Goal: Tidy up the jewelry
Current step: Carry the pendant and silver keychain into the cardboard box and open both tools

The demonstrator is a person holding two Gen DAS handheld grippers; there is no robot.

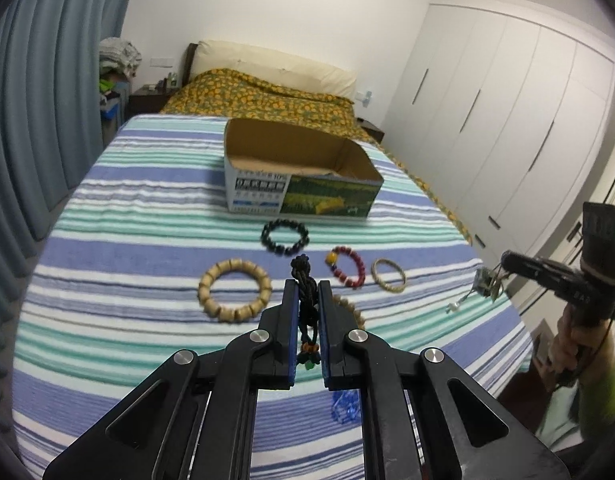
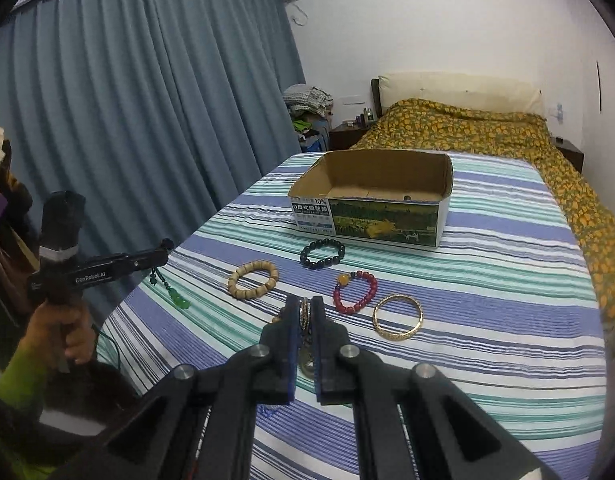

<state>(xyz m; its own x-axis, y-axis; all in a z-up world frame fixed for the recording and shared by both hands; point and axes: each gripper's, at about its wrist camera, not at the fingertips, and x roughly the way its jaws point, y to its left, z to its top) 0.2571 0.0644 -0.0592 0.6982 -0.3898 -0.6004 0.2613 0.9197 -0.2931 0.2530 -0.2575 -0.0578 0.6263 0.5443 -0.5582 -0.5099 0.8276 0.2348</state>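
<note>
Left wrist view: left claw pinches a black cord pendant; right claw pinches thin metal bangles above the striped bench.

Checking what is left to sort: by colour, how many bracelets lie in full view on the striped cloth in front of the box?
Black bead bracelet: 1
Tan wooden bead bracelet: 1
Red bead bracelet: 1
Gold bangle: 1
Total: 4
</note>
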